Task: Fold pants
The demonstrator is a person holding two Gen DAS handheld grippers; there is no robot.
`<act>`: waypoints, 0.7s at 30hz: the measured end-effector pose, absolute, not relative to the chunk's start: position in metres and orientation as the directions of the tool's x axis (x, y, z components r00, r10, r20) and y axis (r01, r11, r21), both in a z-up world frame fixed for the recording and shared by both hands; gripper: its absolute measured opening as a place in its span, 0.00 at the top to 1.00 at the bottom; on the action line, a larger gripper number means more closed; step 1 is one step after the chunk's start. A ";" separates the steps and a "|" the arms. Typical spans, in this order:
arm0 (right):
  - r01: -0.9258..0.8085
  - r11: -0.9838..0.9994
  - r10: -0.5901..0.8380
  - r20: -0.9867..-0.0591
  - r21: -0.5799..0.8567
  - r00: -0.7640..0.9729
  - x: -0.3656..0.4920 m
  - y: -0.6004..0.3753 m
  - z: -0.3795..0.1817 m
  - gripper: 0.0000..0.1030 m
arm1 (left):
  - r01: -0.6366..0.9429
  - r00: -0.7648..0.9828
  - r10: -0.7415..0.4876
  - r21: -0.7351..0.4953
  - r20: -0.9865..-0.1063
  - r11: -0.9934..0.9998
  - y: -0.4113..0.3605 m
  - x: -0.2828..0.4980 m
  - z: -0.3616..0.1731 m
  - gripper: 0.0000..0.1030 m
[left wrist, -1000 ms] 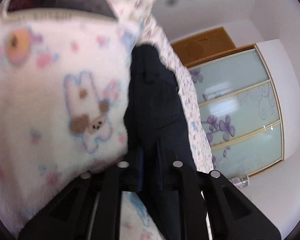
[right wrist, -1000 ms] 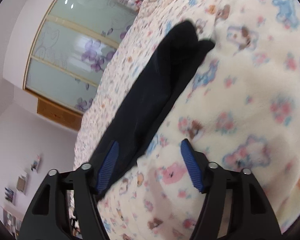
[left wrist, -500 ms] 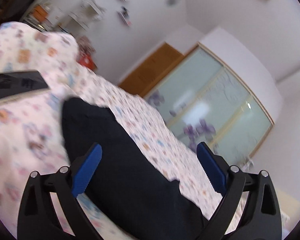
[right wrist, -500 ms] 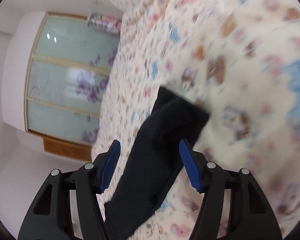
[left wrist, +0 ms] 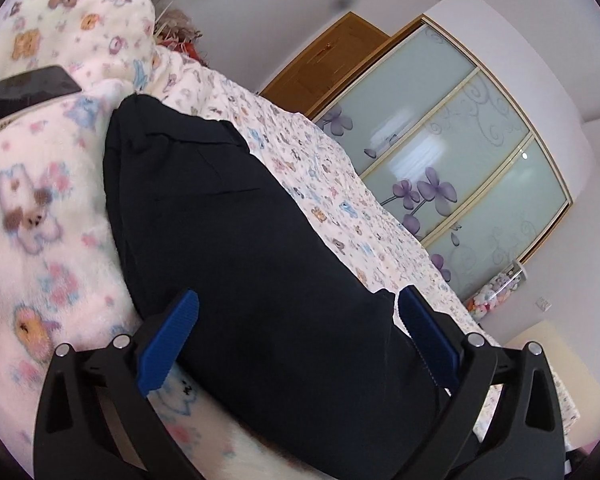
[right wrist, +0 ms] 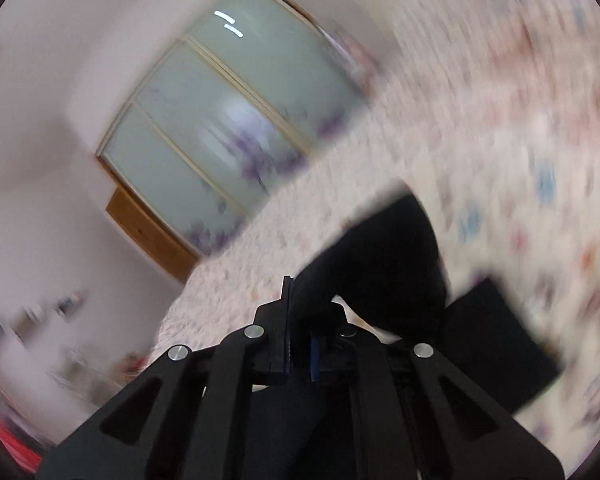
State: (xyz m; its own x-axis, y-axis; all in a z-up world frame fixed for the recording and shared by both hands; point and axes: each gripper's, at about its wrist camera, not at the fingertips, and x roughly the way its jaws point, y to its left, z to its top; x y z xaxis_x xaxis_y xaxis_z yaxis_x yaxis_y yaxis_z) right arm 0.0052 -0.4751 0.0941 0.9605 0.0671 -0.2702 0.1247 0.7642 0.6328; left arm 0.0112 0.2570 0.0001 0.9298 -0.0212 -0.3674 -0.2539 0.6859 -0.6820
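Left tongs (left wrist: 296,336) splayed wide, opening, over smooth dark pants (left wrist: 236,240) on the fleecy cartoon-print bed (left wrist: 28,208); right tongs (right wrist: 300,354) clenched on pants cloth (right wrist: 384,264).

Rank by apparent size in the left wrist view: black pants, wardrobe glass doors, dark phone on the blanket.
1. Black pants, largest, though nearest the lens, which inflates them.
2. Wardrobe glass doors.
3. Dark phone, smallest, partly cut off by the frame edge.
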 end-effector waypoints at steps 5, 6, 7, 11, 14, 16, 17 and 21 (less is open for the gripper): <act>0.497 0.577 0.027 -0.623 0.648 0.781 0.003 -0.514 -0.015 0.94 | -0.261 0.928 -0.021 -0.688 -0.373 0.678 0.259 0.013 -0.001 0.03; 0.503 0.558 0.031 -0.622 0.660 0.782 -0.003 -0.517 -0.024 0.94 | -0.259 0.928 -0.024 -0.688 -0.373 0.678 0.259 0.012 0.000 0.03; 0.504 0.540 0.037 -0.617 0.674 0.786 -0.009 -0.519 -0.031 0.94 | -0.259 0.928 -0.024 -0.688 -0.372 0.678 0.259 0.012 0.000 0.03; 0.491 0.526 0.069 -0.610 0.695 0.790 -0.015 -0.524 -0.032 0.94 | -0.272 0.926 -0.010 -0.686 -0.377 0.675 0.258 0.012 0.001 0.03; 0.519 0.513 0.115 -0.654 0.683 0.747 -0.007 -0.532 -0.029 0.92 | -0.285 0.923 0.003 -0.677 -0.385 0.678 0.258 0.013 0.001 0.03; 0.522 0.508 0.131 -0.660 0.685 0.740 -0.013 -0.531 -0.026 0.87 | -0.299 0.919 0.015 -0.672 -0.393 0.677 0.260 0.014 0.000 0.03; 0.526 0.499 0.123 -0.657 0.689 0.744 -0.021 -0.529 -0.022 0.84 | -0.306 0.918 0.021 -0.674 -0.396 0.672 0.263 0.014 -0.001 0.03; 0.504 0.458 0.061 -0.592 0.732 0.804 -0.051 -0.533 -0.008 0.36 | -0.325 0.917 0.034 -0.694 -0.398 0.642 0.273 0.013 -0.005 0.03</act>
State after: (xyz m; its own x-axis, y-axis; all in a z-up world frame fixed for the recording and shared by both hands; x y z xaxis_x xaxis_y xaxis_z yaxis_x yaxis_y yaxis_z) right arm -0.0513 -0.5325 -0.0083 0.8039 0.0614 -0.5916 0.5040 0.4578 0.7323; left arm 0.0130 0.2729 -0.0051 0.9166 0.0336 -0.3983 -0.3253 0.6418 -0.6945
